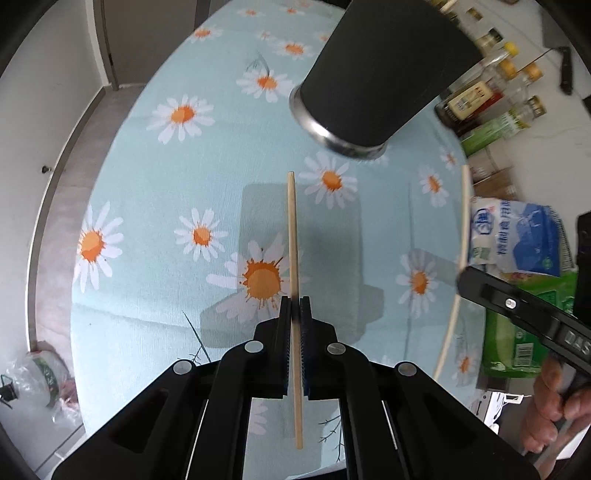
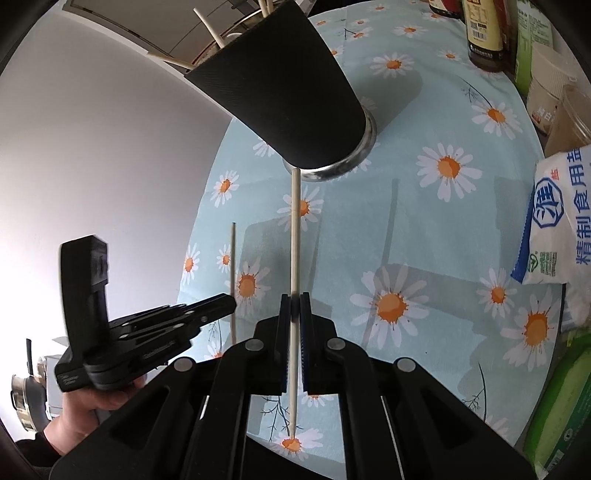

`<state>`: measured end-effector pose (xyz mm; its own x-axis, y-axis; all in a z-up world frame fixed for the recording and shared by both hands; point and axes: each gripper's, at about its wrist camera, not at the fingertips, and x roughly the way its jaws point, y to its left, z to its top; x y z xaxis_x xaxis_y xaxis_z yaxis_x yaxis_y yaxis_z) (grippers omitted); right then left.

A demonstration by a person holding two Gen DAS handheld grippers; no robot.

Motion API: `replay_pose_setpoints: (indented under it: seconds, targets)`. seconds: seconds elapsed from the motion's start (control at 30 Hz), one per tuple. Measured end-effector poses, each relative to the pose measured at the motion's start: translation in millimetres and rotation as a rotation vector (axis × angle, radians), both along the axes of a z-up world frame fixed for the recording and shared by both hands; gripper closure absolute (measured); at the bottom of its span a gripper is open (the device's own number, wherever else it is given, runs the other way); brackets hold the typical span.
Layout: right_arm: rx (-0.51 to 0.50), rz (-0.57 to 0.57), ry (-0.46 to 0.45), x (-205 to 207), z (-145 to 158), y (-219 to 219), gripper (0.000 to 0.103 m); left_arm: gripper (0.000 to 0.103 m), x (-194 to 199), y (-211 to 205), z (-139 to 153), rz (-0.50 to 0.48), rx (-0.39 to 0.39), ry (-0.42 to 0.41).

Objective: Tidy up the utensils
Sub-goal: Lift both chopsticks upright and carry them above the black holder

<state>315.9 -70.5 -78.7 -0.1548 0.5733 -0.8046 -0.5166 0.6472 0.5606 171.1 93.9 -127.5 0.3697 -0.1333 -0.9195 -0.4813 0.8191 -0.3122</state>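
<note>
My left gripper (image 1: pixel 295 306) is shut on a wooden chopstick (image 1: pixel 292 236) that points forward above the daisy tablecloth. My right gripper (image 2: pixel 295 304) is shut on a pale chopstick (image 2: pixel 295 229) whose far end reaches the base of the black utensil holder (image 2: pixel 280 92). The holder has a metal foot and several sticks in its mouth; it also shows in the left wrist view (image 1: pixel 384 70). The right gripper (image 1: pixel 461 282) appears at the right of the left wrist view with its chopstick (image 1: pixel 466 206). The left gripper (image 2: pixel 231 304) appears at the left of the right wrist view.
The round table (image 1: pixel 155 192) has a light blue daisy cloth. Sauce bottles (image 1: pixel 476 99), a salt bag (image 1: pixel 517 236) and a green packet (image 1: pixel 517 347) crowd its right side. Bottles (image 2: pixel 484 33), jars and the salt bag (image 2: pixel 557 221) line the right edge in the right wrist view.
</note>
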Motion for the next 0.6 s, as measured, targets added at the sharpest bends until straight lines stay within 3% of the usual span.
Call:
replay_pose_setpoints:
  seconds: [0.33, 0.6]
  targets:
    - [0.058, 0.022, -0.052, -3, 24, 12, 0.097, 0.1, 1, -4, 32, -0.016, 0.03, -0.123]
    - [0.12, 0.017, -0.13, 8, 51, 18, 0.097, 0.1, 12, 1, 79, -0.036, 0.063, -0.258]
